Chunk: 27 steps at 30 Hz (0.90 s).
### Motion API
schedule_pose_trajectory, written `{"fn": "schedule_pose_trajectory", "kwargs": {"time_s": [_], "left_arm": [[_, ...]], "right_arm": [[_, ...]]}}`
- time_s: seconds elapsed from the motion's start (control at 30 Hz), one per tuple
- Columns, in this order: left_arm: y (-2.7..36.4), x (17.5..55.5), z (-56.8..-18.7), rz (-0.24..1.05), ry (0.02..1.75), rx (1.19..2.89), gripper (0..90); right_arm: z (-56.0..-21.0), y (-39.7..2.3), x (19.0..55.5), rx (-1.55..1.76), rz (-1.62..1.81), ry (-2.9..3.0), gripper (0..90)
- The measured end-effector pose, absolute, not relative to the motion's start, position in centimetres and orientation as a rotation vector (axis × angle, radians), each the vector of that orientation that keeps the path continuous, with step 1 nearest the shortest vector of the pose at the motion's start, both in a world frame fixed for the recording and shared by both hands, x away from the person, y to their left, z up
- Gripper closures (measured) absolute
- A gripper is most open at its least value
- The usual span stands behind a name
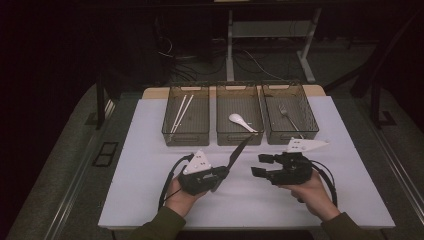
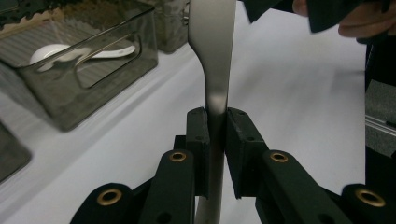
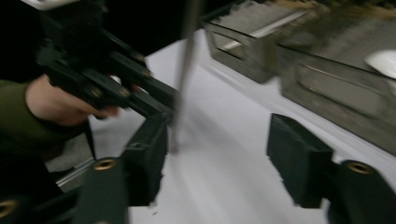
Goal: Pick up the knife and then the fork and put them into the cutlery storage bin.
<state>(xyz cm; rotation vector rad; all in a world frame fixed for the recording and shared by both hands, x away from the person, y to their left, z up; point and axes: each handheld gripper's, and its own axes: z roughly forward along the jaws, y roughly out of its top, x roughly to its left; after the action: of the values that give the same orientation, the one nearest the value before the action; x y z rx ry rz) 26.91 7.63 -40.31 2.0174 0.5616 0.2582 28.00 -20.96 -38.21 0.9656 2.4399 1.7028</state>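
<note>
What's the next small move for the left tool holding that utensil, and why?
Probably carry it forward over one of the three bins. The left tool is clamped on the handle of a flat metal utensil, lifted above the white mat. The right tool is open and holds nothing. Which bin fits I can't tell; the utensil's head isn't readable. The middle bin is nearest to its tip.

Knife (image 1: 236,154): dull metal, one piece, flat handle clamped between the left tongs (image 2: 216,116); blade raised off the table, tip towards 1 o'clock.

Chopsticks (image 1: 180,113), white spoon (image 1: 242,122), fork (image 1: 289,118) in separate bins.
</note>
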Motion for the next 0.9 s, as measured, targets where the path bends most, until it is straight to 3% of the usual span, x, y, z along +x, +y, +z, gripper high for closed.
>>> {"fn": "schedule_pose_trajectory", "kwargs": {"time_s": [0.4,0.6,0.9], "left_arm": [[6.0,26.7,-40.0,0.336,0.568,1.993,79.3],[6.3,26.8,-39.9,0.341,0.572,1.981,79.4],[6.3,26.8,-40.2,0.314,0.553,1.974,78.6]], "right_arm": [[-38.6,-16.9,29.2,0.994,1.784,2.403,76.3],[-38.6,-16.4,29.4,0.979,1.774,2.382,86.8],[-38.5,-16.6,29.3,0.955,1.754,2.386,88.2]]}}
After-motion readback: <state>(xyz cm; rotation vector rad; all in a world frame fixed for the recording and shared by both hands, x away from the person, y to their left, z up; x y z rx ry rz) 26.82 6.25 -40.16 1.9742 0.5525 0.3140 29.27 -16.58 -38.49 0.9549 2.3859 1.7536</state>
